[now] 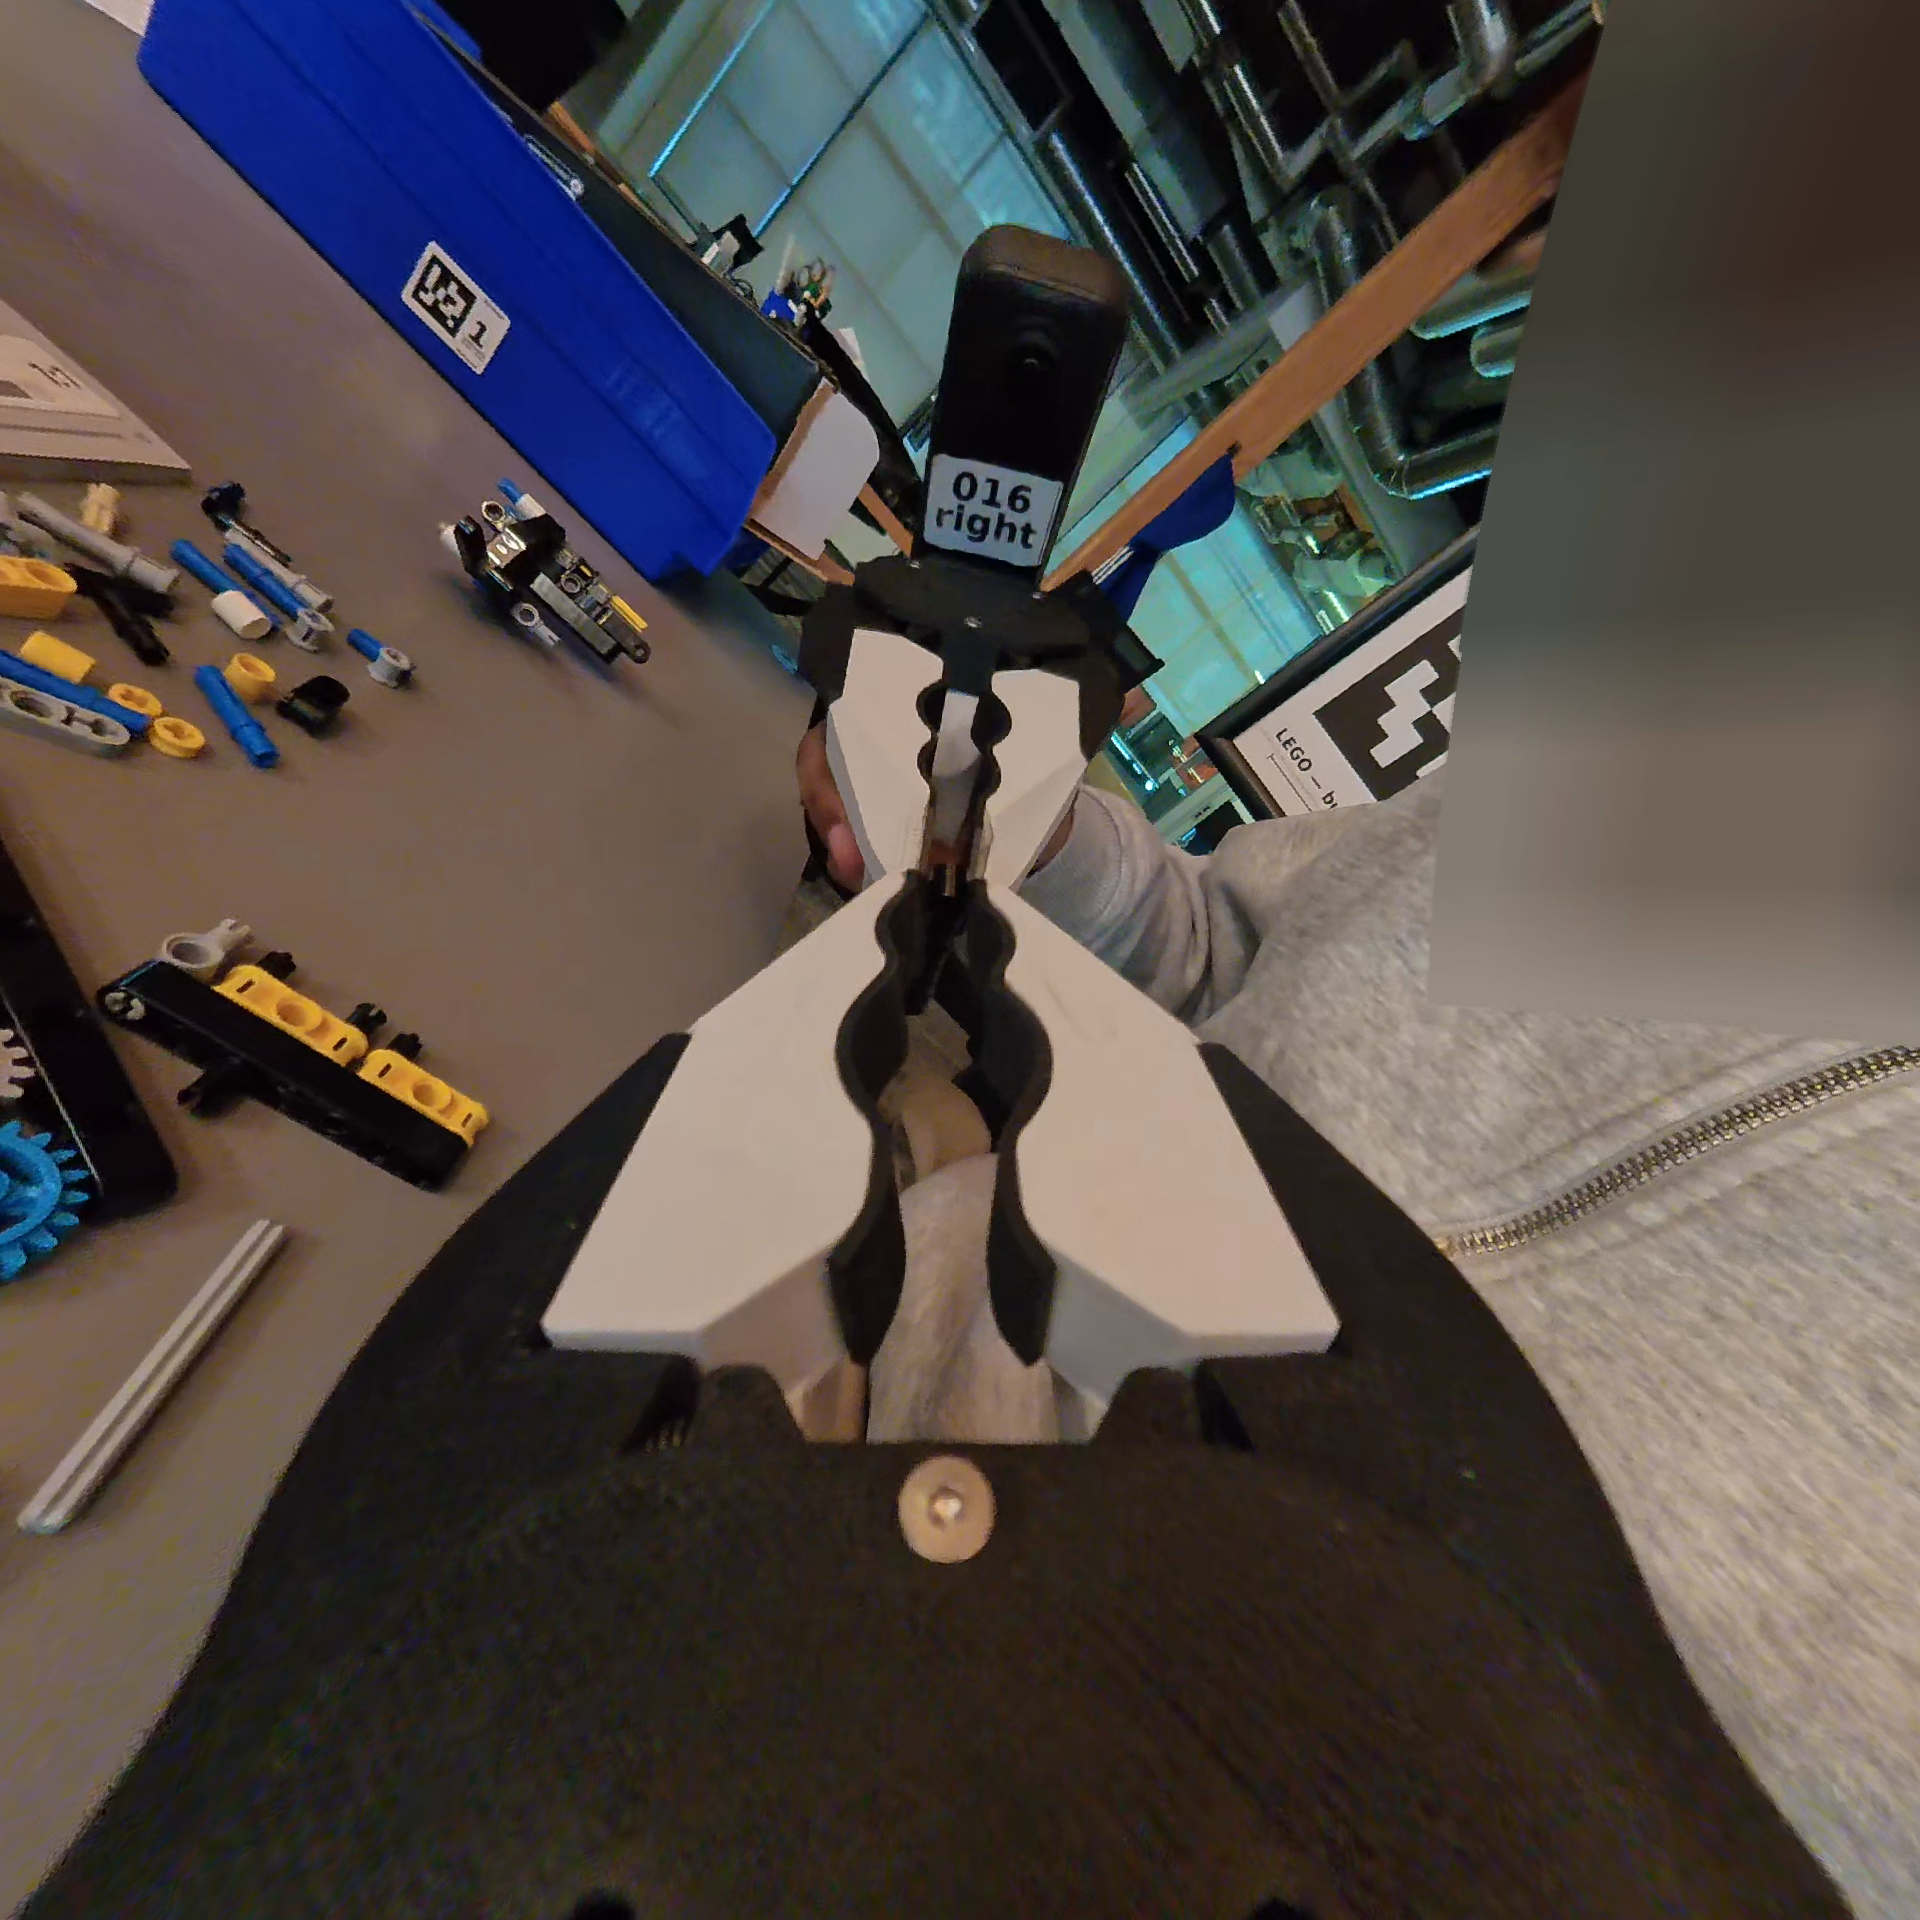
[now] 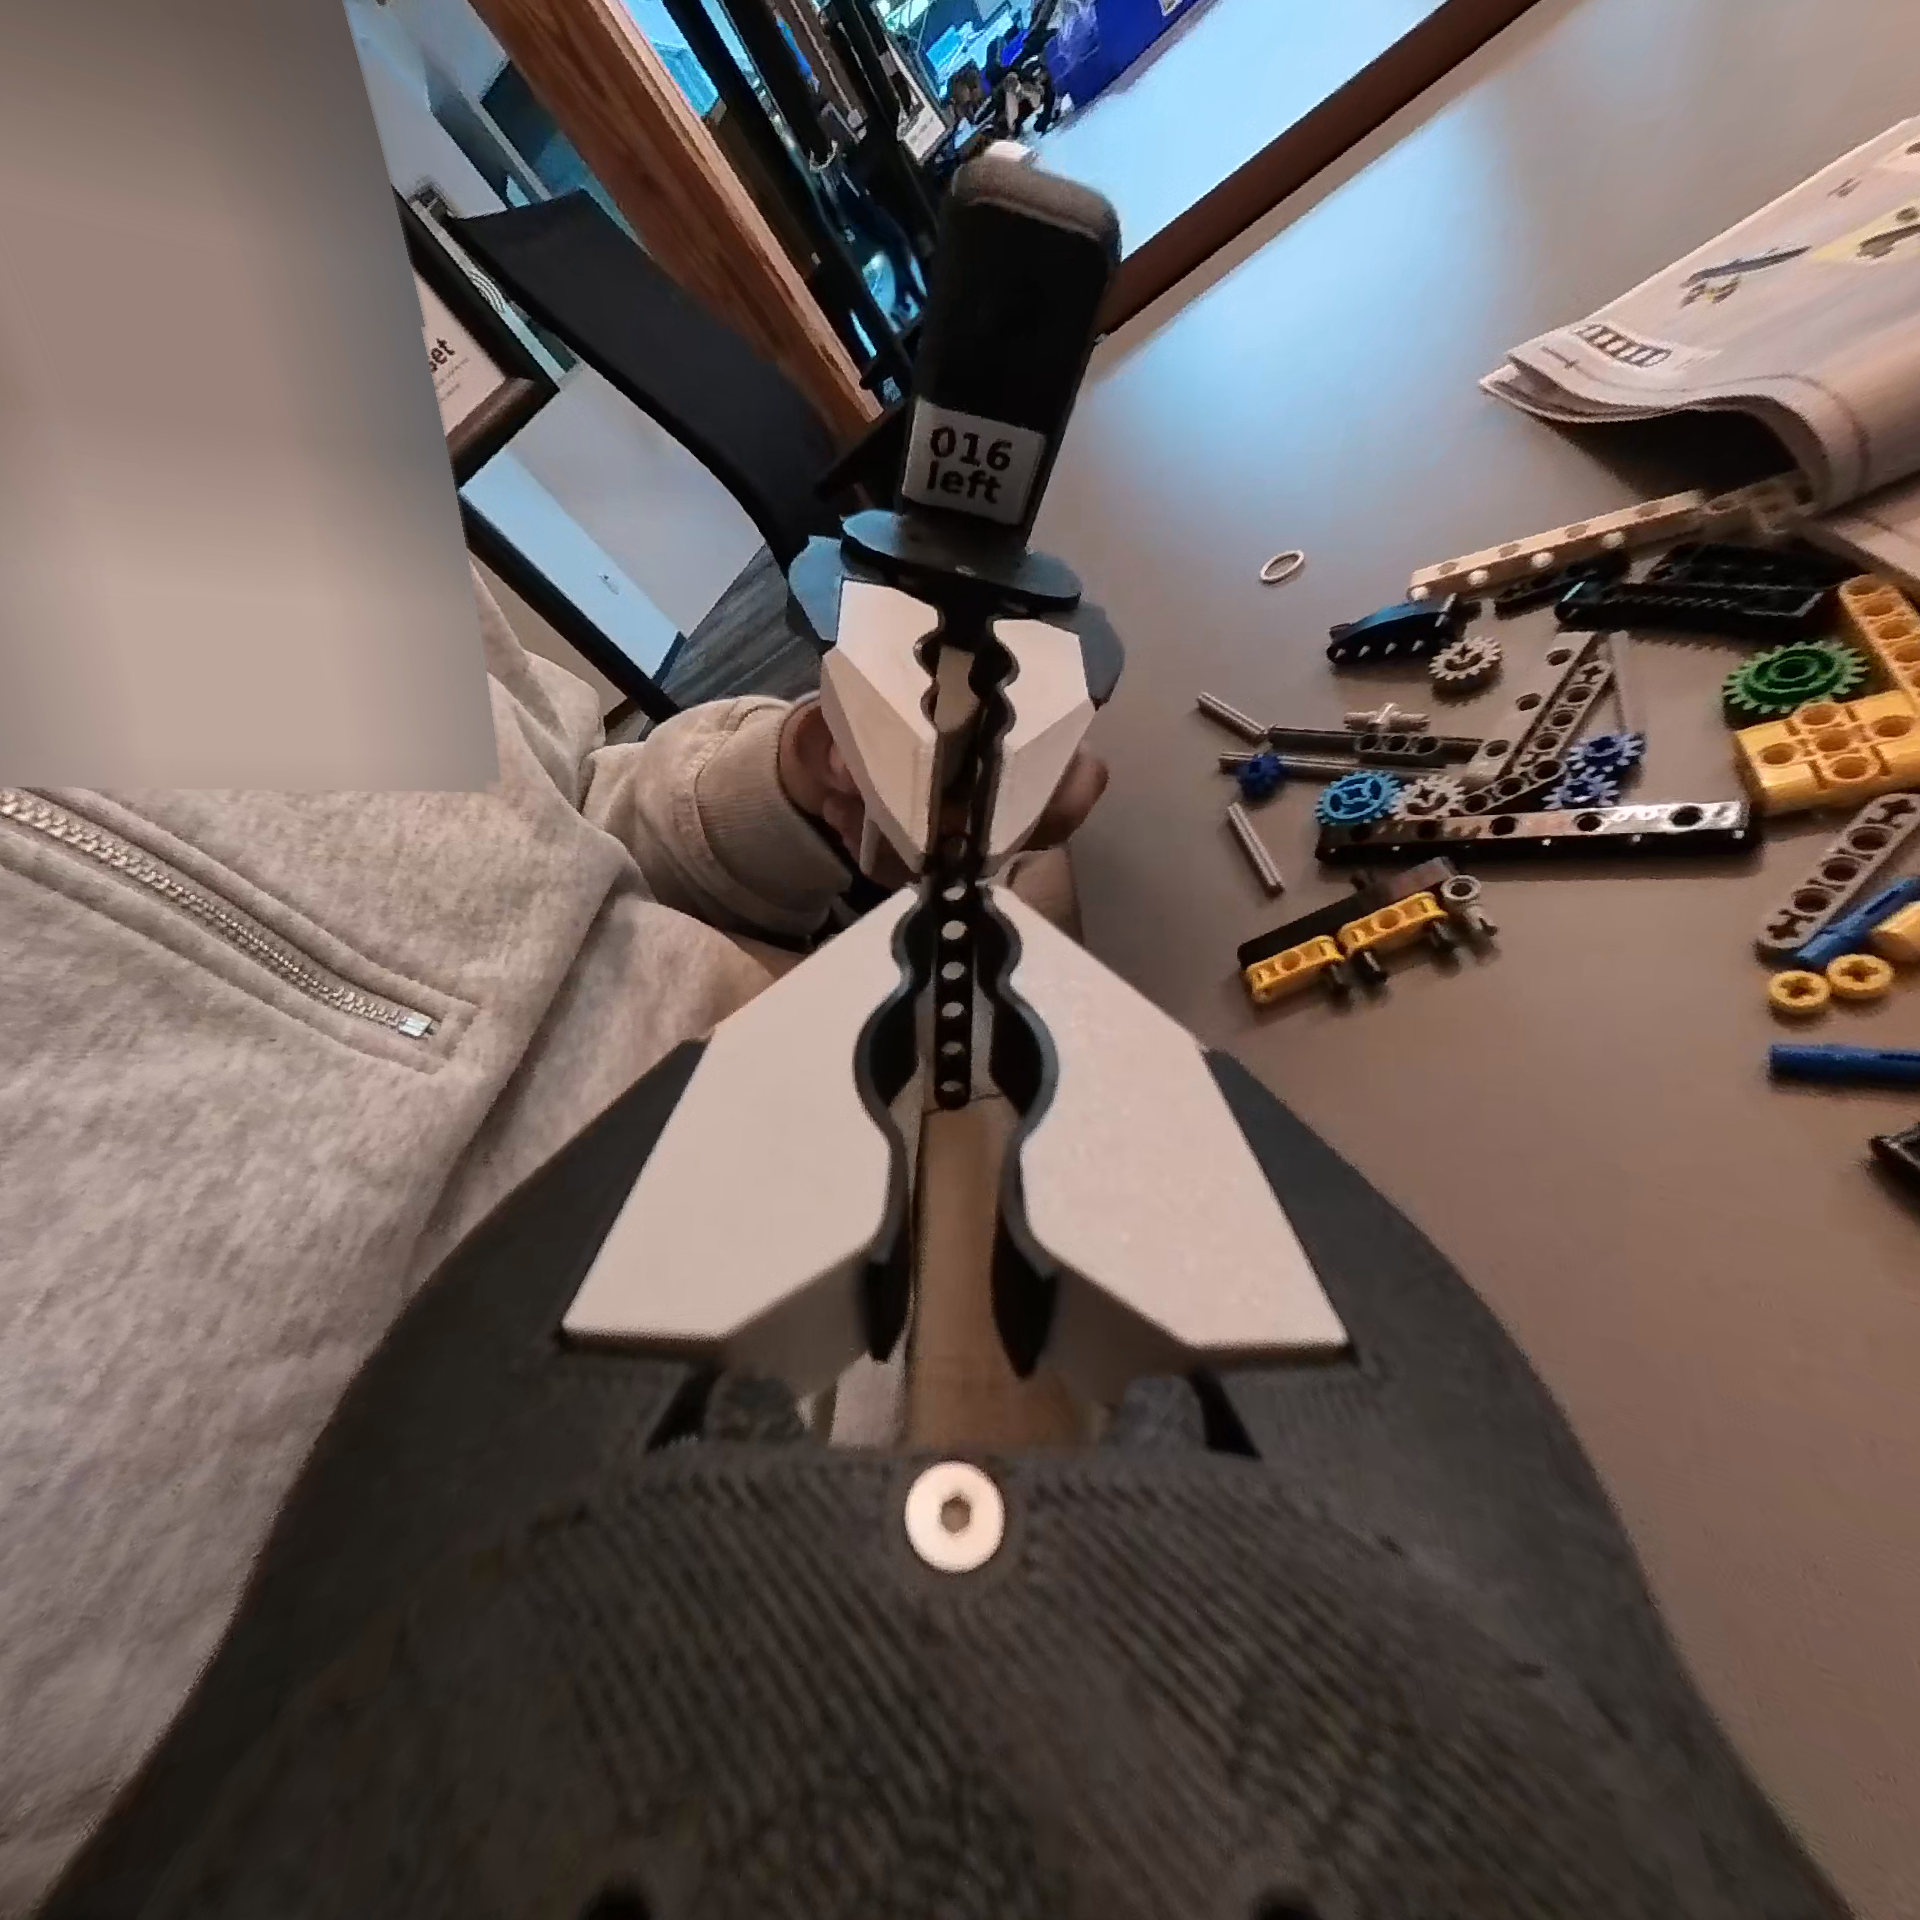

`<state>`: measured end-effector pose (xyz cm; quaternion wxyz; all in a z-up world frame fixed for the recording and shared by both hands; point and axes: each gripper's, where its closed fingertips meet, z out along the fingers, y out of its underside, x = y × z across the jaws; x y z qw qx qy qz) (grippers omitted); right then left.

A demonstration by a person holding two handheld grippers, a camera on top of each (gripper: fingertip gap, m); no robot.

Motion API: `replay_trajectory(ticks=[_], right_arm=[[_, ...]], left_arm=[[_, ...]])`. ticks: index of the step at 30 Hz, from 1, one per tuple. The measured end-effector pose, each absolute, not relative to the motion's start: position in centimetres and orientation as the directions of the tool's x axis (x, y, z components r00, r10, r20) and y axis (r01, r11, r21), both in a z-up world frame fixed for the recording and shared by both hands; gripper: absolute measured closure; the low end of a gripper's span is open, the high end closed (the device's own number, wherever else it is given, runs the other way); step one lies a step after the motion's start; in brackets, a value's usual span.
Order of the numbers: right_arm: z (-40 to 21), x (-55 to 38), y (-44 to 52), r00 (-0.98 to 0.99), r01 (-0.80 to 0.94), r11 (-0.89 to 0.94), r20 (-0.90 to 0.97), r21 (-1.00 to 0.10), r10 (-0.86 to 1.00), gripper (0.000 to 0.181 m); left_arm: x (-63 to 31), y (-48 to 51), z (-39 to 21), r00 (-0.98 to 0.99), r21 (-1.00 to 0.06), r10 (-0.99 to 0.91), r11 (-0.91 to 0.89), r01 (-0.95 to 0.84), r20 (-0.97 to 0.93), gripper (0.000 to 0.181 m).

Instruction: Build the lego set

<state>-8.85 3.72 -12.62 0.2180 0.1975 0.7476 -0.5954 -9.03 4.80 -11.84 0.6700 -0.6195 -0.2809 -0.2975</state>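
Observation:
My two grippers meet tip to tip in the air over the table's near edge, in front of a person's grey hoodie (image 1: 1558, 1195). My right gripper (image 2: 951, 894) is shut on a thin holed lego beam (image 2: 951, 987) that runs lengthwise between its fingers. My left gripper (image 1: 940, 894) is shut on a black lego piece (image 1: 940, 987) between its pads. Each gripper also shows in the other's view, the right one (image 1: 945, 847) and the left one (image 2: 951, 868). I cannot tell whether both hold one beam or two joined pieces.
On the grey table lie loose pins and bushes (image 1: 208, 644), a small black assembly (image 1: 551, 582), a black-and-yellow assembly (image 1: 301, 1049), a grey axle (image 1: 156, 1371), a blue case (image 1: 447, 260), a geared beam assembly (image 2: 1507, 800), a yellow frame (image 2: 1839, 748) and an open booklet (image 2: 1766, 312). My two grippers' fingertips are within a few centimetres of each other.

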Motion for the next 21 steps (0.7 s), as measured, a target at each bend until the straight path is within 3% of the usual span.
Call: replay_trajectory(ticks=[5,11,13,16,21], right_arm=[[-11.7,-10.4,4.0,-0.807,0.59,0.106,-0.583,-0.8,0.092,0.177],[-11.3,-11.4,4.3,-0.739,0.665,-0.044,-0.665,-0.746,0.104,0.177],[-11.3,-11.0,3.9,-0.715,0.69,-0.079,-0.694,-0.72,0.078,0.177],[-11.3,-11.0,3.7,-0.687,0.712,-0.138,-0.724,-0.688,0.065,0.177],[-11.3,-10.9,3.8,-0.658,0.735,-0.183,-0.752,-0.652,0.039,0.177]], left_arm=[[-10.4,4.5,-11.5,0.636,-0.626,-0.026,0.155,0.765,0.771,0.167],[-9.6,5.6,-12.2,0.594,-0.581,-0.054,0.153,0.8,0.803,0.157],[-9.6,6.0,-12.3,0.583,-0.569,-0.056,0.159,0.807,0.81,0.157],[-9.4,6.2,-12.2,0.58,-0.567,-0.064,0.155,0.809,0.812,0.176],[-9.2,6.1,-12.2,0.596,-0.587,-0.047,0.127,0.8,0.802,0.176]])
